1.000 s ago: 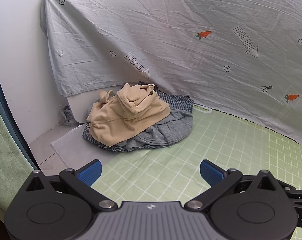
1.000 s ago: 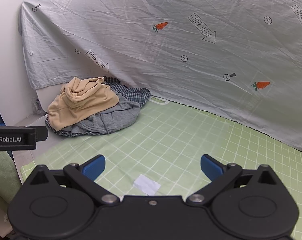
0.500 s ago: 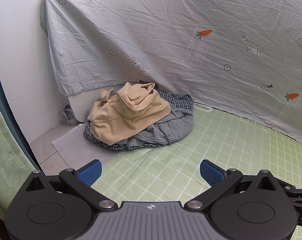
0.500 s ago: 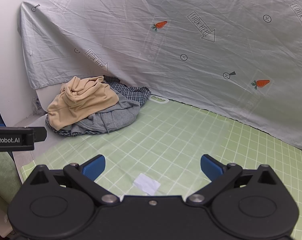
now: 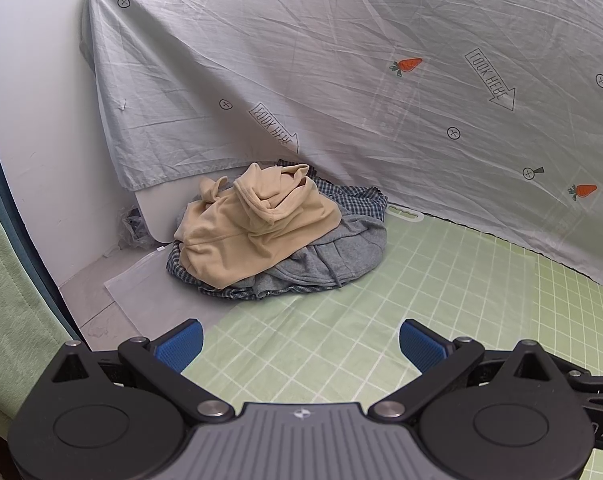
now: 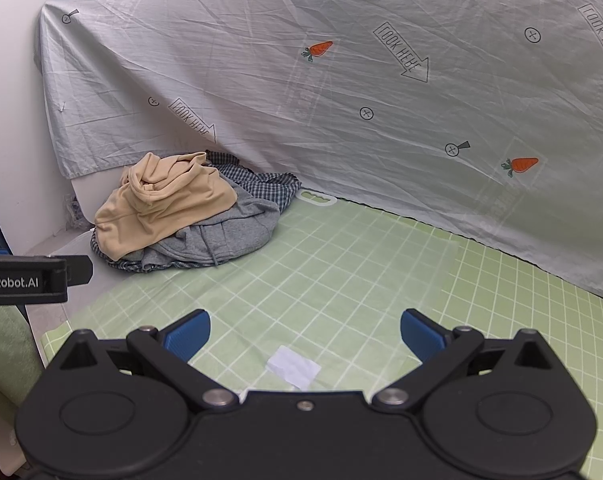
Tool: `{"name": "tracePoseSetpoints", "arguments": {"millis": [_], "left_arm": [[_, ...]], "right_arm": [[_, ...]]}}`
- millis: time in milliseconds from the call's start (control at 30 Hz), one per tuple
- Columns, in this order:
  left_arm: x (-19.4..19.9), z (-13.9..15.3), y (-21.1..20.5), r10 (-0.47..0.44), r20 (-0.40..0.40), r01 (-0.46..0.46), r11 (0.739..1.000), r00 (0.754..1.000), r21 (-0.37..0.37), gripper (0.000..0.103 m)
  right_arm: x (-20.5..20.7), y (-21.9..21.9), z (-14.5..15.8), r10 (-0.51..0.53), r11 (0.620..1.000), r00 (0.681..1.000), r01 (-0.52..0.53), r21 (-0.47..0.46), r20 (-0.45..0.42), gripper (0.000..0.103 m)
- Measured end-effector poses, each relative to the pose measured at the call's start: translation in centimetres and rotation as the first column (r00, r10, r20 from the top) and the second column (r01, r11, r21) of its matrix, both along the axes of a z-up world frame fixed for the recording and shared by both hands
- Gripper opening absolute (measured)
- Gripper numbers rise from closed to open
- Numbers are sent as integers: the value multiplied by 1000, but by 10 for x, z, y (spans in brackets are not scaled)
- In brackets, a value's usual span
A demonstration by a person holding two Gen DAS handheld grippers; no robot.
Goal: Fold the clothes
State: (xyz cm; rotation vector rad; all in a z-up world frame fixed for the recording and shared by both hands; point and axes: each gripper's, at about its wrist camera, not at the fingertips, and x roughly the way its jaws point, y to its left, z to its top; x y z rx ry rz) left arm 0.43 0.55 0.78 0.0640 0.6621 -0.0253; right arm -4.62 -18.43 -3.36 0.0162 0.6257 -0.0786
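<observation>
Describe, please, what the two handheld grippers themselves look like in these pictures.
The left gripper has black linkage arms, silver pivot pins, ribbed blue fingertip pads and a ribbed grey centre plate with a small logo. The right gripper is alike but all black at the centre. White "enRobot.AI" lettering shows on the left gripper's side.

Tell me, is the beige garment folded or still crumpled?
Crumpled: the beige garment lies bunched on top of the grey hoodie, with uneven creases.

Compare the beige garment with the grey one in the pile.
The beige garment lies on top of the pile; the grey garment sits under it, spilling toward the green mat. A drawstring shows on the grey one, none on the beige. Both are crumpled and unfolded.
</observation>
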Motion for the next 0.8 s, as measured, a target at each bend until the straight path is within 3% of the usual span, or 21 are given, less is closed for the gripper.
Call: {"name": "tracePoseSetpoints", "arguments": {"millis": [433, 800], "left_arm": [[3, -2, -2, -6, -17, 6, 1000, 1000, -3, 103], [24, -14, -7, -21, -87, 19, 1000, 996, -25, 103]], "right_arm": [[1, -4, -1, -1, 1000, 1000, 1, 6, -14, 103], [16, -16, -9, -27, 1000, 998, 27, 0, -48, 103]]}}
